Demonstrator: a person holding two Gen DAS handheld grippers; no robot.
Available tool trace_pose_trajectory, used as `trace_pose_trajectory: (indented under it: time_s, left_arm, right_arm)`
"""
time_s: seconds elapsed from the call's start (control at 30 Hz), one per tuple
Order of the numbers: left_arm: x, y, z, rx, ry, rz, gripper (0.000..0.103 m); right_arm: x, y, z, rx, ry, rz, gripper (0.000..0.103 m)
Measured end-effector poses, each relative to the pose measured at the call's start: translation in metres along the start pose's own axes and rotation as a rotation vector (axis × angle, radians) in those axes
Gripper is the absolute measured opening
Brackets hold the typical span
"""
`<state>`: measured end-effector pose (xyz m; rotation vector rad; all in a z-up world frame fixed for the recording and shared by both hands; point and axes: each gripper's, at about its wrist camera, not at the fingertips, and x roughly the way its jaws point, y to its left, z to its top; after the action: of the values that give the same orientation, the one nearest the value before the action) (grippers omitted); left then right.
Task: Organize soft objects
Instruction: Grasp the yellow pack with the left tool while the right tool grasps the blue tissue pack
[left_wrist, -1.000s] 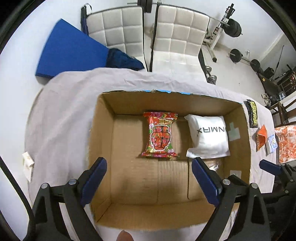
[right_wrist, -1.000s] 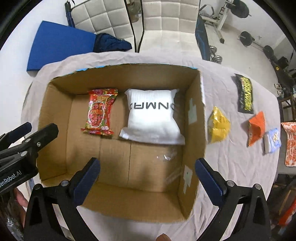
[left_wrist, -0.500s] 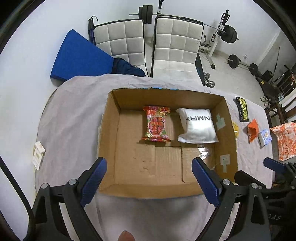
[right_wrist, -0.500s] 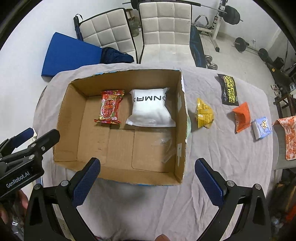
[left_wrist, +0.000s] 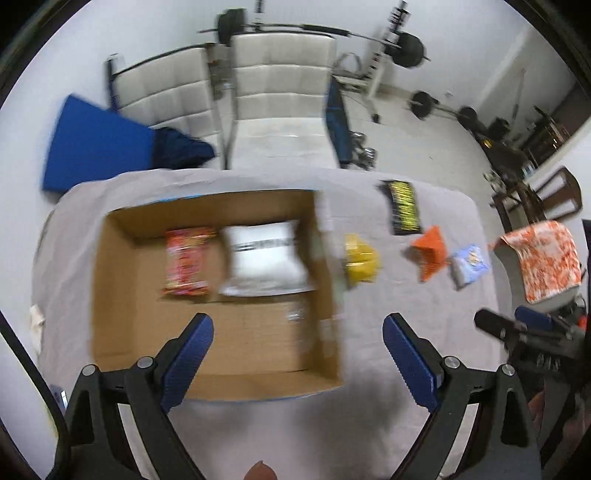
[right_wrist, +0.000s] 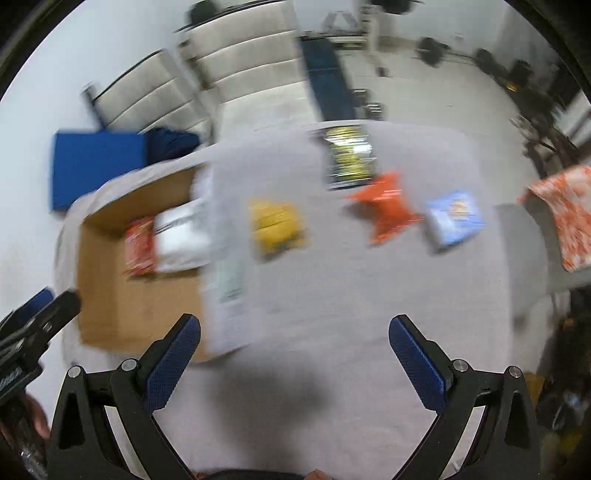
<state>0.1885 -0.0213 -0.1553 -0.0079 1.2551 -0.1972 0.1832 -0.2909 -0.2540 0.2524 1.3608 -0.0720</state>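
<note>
Soft packets are seen in two groups. Inside the cardboard box (left_wrist: 118, 295), at centre-left of the left wrist view, a red snack pack (left_wrist: 186, 262) and a white pouch (left_wrist: 266, 254) lie side by side against the far wall, touching or nearly so; blur hides which. Outside, on the grey tablecloth (left_wrist: 369, 406), a row runs twd the right of frame: yellow packet (left_wrist: 360, 258) just beside the box's right wall, then orange packet (left_wrist: 428, 253), then light-blue packet (left_wrist: 469, 264), w/ a black-and-yellow packet (left_wrist: 402, 212) lying above them.

Left gripper (left_wrist: 297, 358) is held w/ its blue pads wide apart, nothing between them, low centre of frame over the box's near right corner.

Right gripper (right_wrist: 293, 360) is likewise spread wide and empty, over bare cloth at lower centre of its view; the same four packets are seen above it. Both views are motion-blurred, so print on the packs can't be read.
</note>
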Motion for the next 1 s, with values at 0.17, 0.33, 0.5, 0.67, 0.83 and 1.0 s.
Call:
trace_pose_trajectory:
  time_s: [0.17, 0.33, 0.5, 0.67, 0.83, 1.0]
  left_arm:
    - [0.051, -0.072, 0.027, 0.040, 0.099, -0.025, 0.094]
    - [0.137, -0.119, 0.061, 0.075, 0.239, 0.037, 0.094]
    - [0.205, -0.116, 0.083, 0.042, 0.331, 0.125, 0.094]
    - [0.254, -0.121, 0.090, 0.025, 0.406, 0.176, 0.094]
    - [0.283, -0.127, 0.083, 0.031, 0.468, 0.211, 0.094]
    - [0.302, -0.120, 0.074, -0.013, 0.512, 0.216, 0.094]
  right_arm:
    - [0.025, -0.119, 0.041, 0.136, 0.049, -0.068, 0.103]
    - [0.061, -0.203, 0.074, 0.213, 0.094, -0.070, 0.103]
    - [0.099, -0.243, 0.100, 0.264, 0.152, -0.018, 0.103]
    - [0.142, -0.271, 0.113, 0.386, 0.209, 0.012, 0.103]
    - [0.189, -0.294, 0.119, 0.641, 0.266, 0.104, 0.103]
    - [0.220, -0.298, 0.120, 0.812, 0.290, 0.139, 0.103]
